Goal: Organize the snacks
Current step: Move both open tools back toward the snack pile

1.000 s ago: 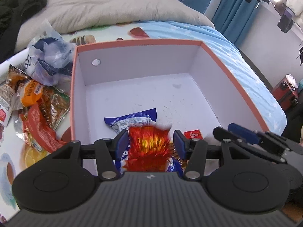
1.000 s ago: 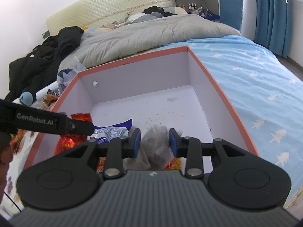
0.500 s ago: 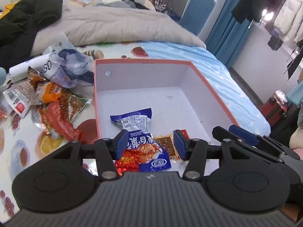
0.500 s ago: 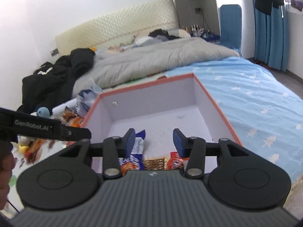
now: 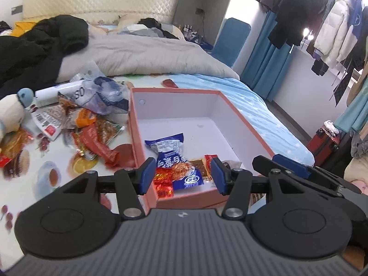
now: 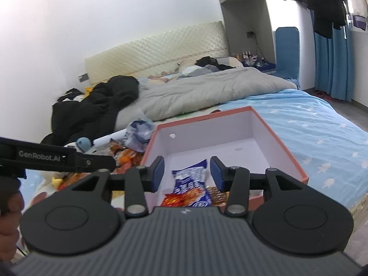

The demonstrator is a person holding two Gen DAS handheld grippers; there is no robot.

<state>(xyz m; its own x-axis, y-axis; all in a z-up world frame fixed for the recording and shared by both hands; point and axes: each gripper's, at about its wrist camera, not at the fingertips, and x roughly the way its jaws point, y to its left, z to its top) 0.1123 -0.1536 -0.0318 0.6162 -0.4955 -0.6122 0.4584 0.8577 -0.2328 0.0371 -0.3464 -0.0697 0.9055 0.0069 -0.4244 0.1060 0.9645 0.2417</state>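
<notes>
- The left gripper [image 5: 182,176], black with blue pads, hangs over the near edge of the box with its jaws spread apart and nothing between them.
- The right gripper [image 6: 186,173], the same make, is likewise released and empty, above the near part of the box.
- Below both lies a blue-and-white plastic snack packet [image 5: 173,158] on the white floor of the box, near the front wall.
- Touching it are a shiny red foil snack [image 5: 163,180] to its left and a small brown-and-red sachet [image 5: 204,163] to its right.
- These sit in the open rectangular cardboard box [image 5: 243,124], salmon-pink outside and white inside, which rests on the bed.
- Left of the box, on a fruit-printed sheet [image 5: 46,174], a loose heap of red and orange snack packets [image 5: 92,135] lies outside it.
- Behind the heap is a crumpled clear plastic bag [image 5: 103,94].
</notes>
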